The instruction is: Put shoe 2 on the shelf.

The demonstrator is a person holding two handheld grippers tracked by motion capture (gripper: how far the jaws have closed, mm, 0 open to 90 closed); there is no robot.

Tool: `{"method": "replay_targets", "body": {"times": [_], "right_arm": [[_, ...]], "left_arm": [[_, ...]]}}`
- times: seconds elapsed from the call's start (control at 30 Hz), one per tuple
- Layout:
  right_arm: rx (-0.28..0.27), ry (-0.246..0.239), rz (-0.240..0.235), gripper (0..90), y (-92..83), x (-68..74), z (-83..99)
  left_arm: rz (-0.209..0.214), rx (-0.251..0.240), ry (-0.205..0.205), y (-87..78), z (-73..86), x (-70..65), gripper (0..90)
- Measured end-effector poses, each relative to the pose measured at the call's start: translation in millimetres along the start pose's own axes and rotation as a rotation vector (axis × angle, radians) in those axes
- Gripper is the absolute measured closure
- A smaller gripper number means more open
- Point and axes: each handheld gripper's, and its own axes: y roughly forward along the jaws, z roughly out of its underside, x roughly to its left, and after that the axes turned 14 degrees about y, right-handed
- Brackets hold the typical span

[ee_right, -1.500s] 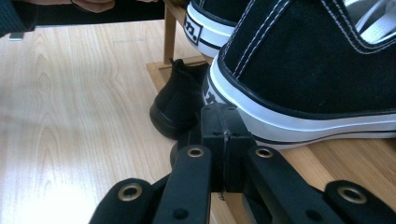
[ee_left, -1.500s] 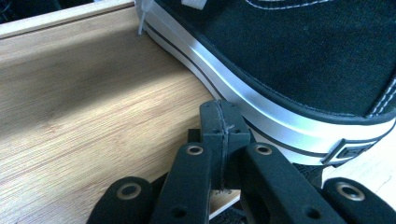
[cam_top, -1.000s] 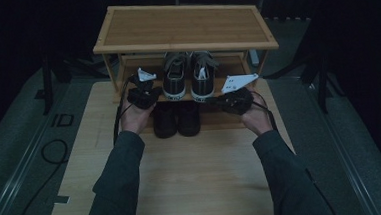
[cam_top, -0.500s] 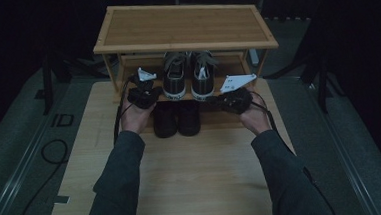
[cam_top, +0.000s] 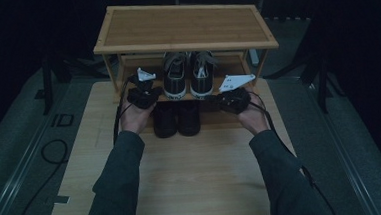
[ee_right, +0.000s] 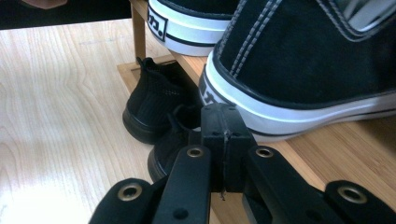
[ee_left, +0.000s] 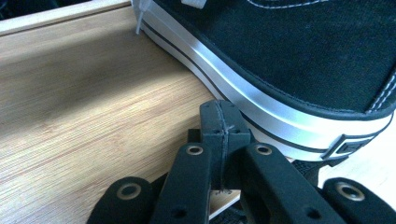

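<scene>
Currently, status by item, from the fingertips outward:

Left gripper [ee_left: 219, 114]: jaws pressed together with nothing between them; tip just beside the white sole band of the left sneaker [ee_left: 289, 60], lower centre of the left gripper view. Contact cannot be told.

Right gripper [ee_right: 223, 116]: jaws likewise together and empty; tip close under the heel of the right sneaker [ee_right: 308, 60], centre of the right gripper view.

Change: none. Compared with the two earlier high-view pictures, both hands sit in the same places and both sneakers lie as before.

Meaning for the work: judged as a pause at the start of a pick; no shoe is gripped, and the jaws must part before either can be taken.

Sneaker pair: black canvas, white rubber sole with a dark stripe, white stitching, pale laces; side by side, heels toward the person, on the middle shelf of the bamboo shoe rack [cam_top: 183, 25], upper centre of the high view.

Low black shoes [cam_top: 176, 119]: a second pair on the wooden board [cam_top: 198, 182] below the shelf, centre frame, between the two hands.
</scene>
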Motion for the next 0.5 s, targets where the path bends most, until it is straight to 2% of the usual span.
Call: {"method": "replay_targets", "body": {"times": [0.1, 0.23, 0.3, 0.4, 0.5], "right_arm": [[-0.004, -0.006, -0.019, 90.0, -6.3, -0.5, 3.7], [0.016, -0.027, -0.019, 88.7, -14.8, 1.1, 11.7], [0.023, -0.027, -0.023, 88.5, -18.1, 0.3, 16.4], [0.029, -0.016, -0.022, 88.4, -21.4, -2.4, 23.2], [0.034, -0.006, -0.021, 88.4, -23.7, -5.5, 30.1]], "left_arm": [[0.000, -0.001, -0.003, 0.1, -0.1, 0.2, 90.0], [-0.002, 0.002, -0.008, -0.2, -0.8, -0.3, 90.0], [0.012, -0.001, -0.014, -0.9, -1.7, -0.6, 90.0], [-0.002, 0.013, 0.004, -0.9, -4.1, -3.1, 90.0], [0.000, 0.012, 0.000, -1.2, -4.2, -3.1, 90.0]]}}
